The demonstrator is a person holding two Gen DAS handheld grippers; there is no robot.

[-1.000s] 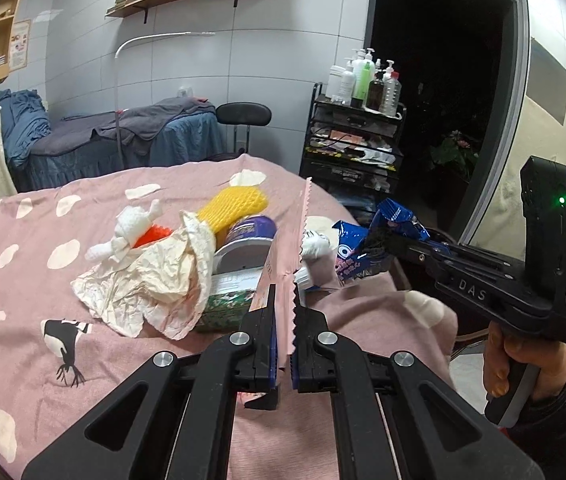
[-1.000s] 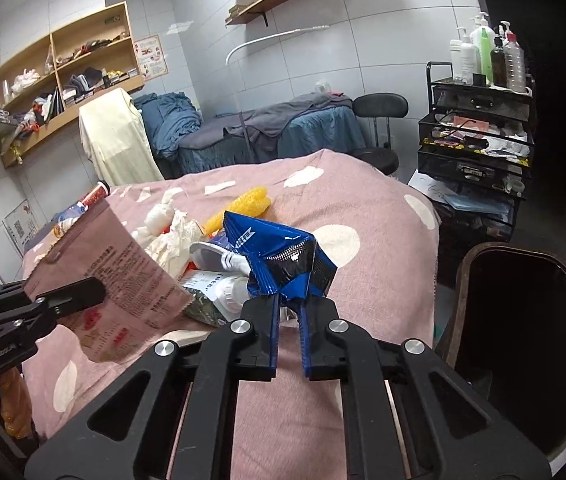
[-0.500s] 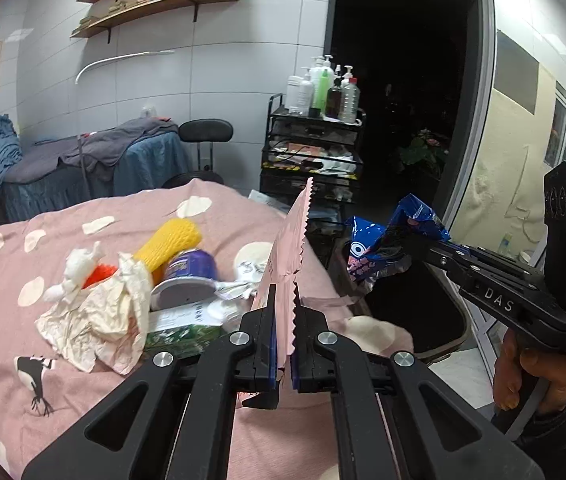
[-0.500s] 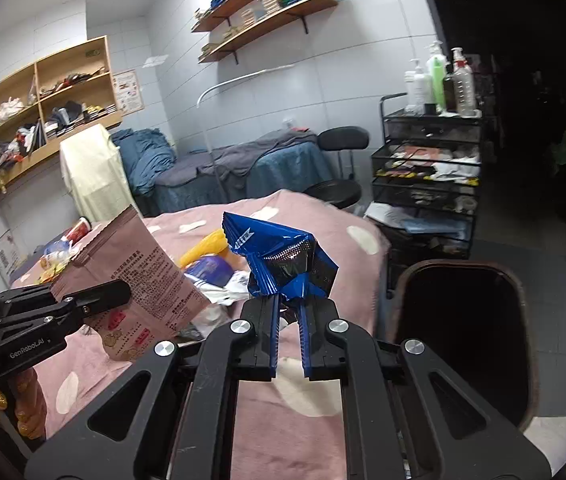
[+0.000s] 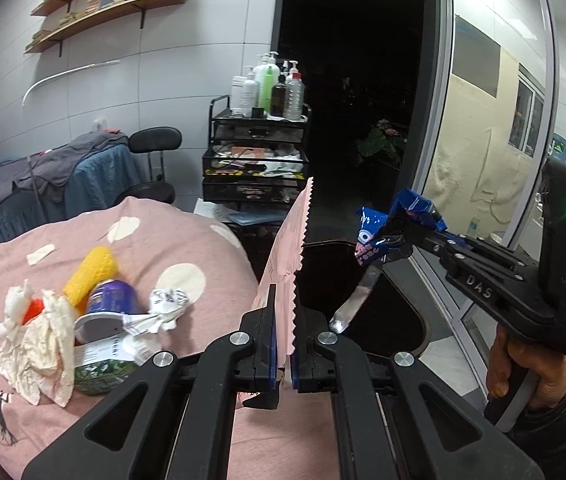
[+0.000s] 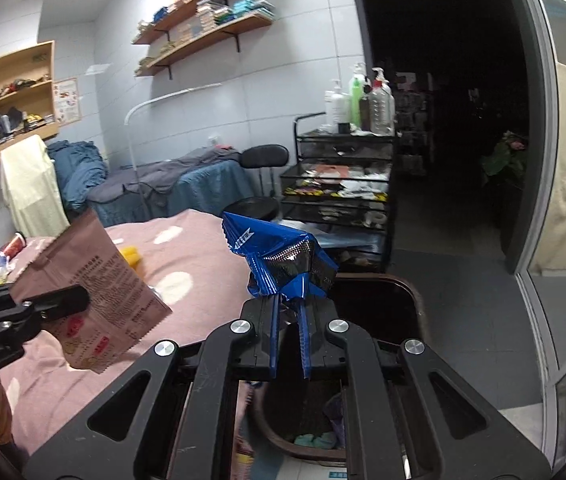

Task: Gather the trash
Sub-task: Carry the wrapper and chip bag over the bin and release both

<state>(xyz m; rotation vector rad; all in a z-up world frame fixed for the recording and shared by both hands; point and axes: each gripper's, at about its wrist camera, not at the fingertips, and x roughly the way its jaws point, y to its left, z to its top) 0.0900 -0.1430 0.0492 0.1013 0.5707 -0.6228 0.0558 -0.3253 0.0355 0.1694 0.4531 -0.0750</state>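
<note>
White tiled walls with wooden shelves [image 5: 111,4] stand behind, and a black trolley [image 5: 257,160] with bottles is beside a dark doorway. From the left wrist view, a bed with a pink spotted blanket [image 5: 163,248] fills the lower left. On the blanket lies a small heap of trash: a crumpled paper [image 5: 39,352], a yellow foam net [image 5: 91,276], a purple cup [image 5: 103,312] on its side and a crushed foil piece [image 5: 167,304]. The left gripper [image 5: 283,352] is closed narrow on a pink packet [image 5: 291,264] with a saw-tooth edge, which stands upright between the jaws. Beyond the packet is the dark trash bin [image 5: 415,320], just beside the bed edge. At the right, a hand [image 5: 531,372] holds the right gripper [image 5: 395,240], which pinches a blue wrapper [image 5: 387,228] above the bin.

From the right wrist view, the same shelves, a second shelf unit [image 6: 7,104] and a massage bed with blue covers [image 6: 187,188] are behind. The right gripper [image 6: 289,320] is closed narrow on the blue wrapper [image 6: 279,252], which sticks up from the jaws, crumpled. Below and in front of it the trash bin [image 6: 415,308] is open, with some things at its bottom that are too dark to name. At the left, the left gripper [image 6: 79,300] holds the pink packet [image 6: 99,292] tilted, with printed text facing the camera, over the pink blanket [image 6: 187,264] near the bed edge.
</note>
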